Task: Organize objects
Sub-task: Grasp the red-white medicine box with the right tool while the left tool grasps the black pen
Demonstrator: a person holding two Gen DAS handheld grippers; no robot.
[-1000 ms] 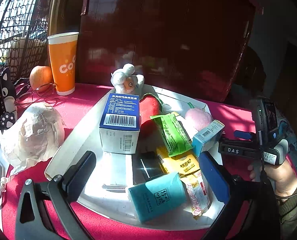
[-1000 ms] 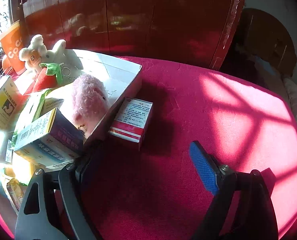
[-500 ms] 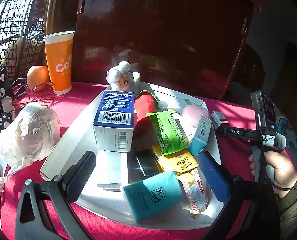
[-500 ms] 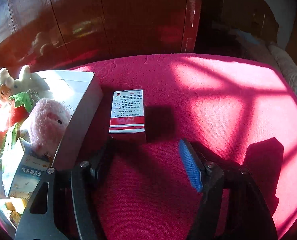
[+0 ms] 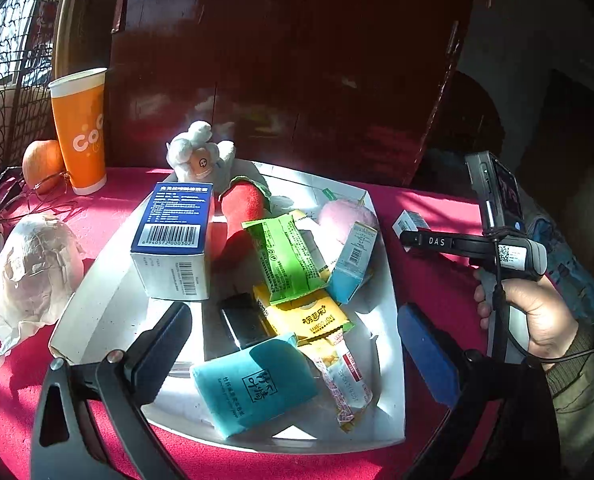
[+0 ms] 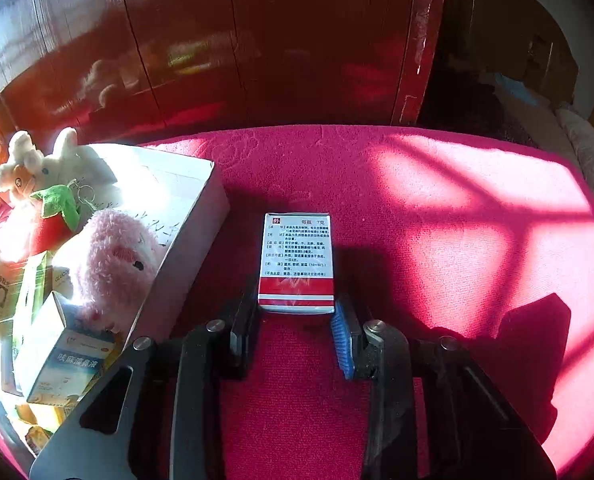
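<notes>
While the left gripper gapes wide over the white tray, the right gripper pinches the red-and-white box.
Only the right wrist view shows that box whole, flat on the red cloth beside the tray; the left sees just its corner.

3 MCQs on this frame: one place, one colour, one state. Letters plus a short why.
1. Where is the red-and-white medicine box?
A. on the red tablecloth, outside the white tray
B. inside the tray
C. on the orange cup

2. What colour is the paper cup?
A. blue
B. orange
C. green

3. How does the right hand-held gripper stand?
A. wide open above the tray
B. fingers on either side of the box's near end
C. holding the pink plush

Key:
1 A: the box lies on the cloth, right of the tray wall.
2 B: orange with a white rim.
3 B: black finger and blue pad flank the box; contact unclear.
</notes>
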